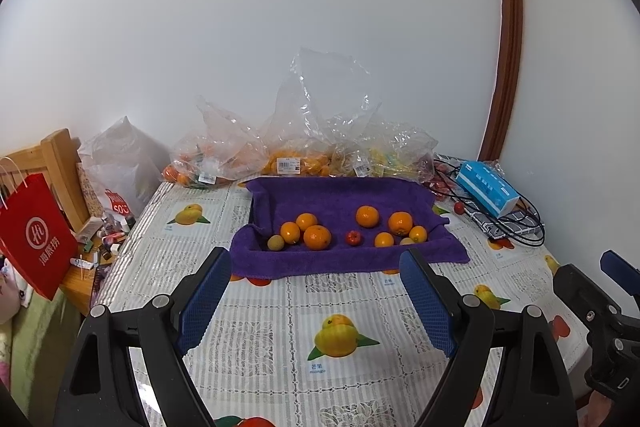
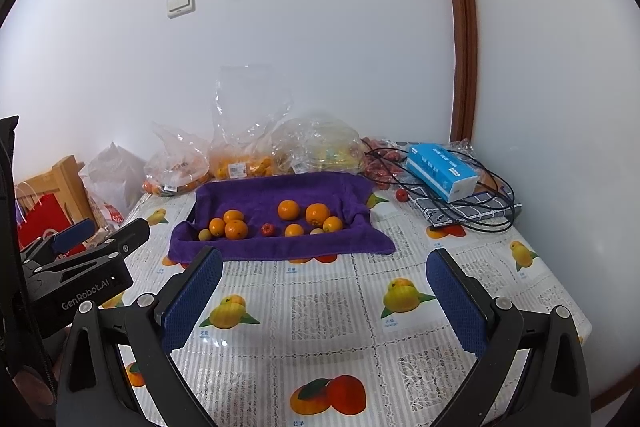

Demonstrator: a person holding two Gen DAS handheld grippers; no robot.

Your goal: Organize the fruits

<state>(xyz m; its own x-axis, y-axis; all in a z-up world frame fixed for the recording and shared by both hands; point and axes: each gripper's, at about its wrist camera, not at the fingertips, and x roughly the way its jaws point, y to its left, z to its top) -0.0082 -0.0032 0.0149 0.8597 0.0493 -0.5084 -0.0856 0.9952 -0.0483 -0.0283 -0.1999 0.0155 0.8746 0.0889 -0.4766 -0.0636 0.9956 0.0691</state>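
Note:
A tray lined with a purple towel (image 1: 320, 195) (image 2: 260, 193) sits mid-table. On it lie several oranges in a left group (image 1: 317, 237) (image 2: 236, 229) and a right group (image 1: 400, 222) (image 2: 317, 213), a small red fruit (image 1: 353, 237) (image 2: 267, 229) between them, and a small greenish-brown fruit (image 1: 275, 242) (image 2: 205, 235) at the left. My left gripper (image 1: 316, 279) is open and empty, above the tablecloth in front of the tray. My right gripper (image 2: 324, 277) is open and empty, in front of the tray and to the right of the left one.
Clear plastic bags of fruit (image 1: 288, 155) (image 2: 248, 155) line the wall behind the tray. A blue tissue box (image 1: 486, 187) (image 2: 440, 171), black cables (image 1: 516, 227) and a loose red fruit (image 2: 401, 195) lie at the back right. A red paper bag (image 1: 36, 235) hangs left of the table.

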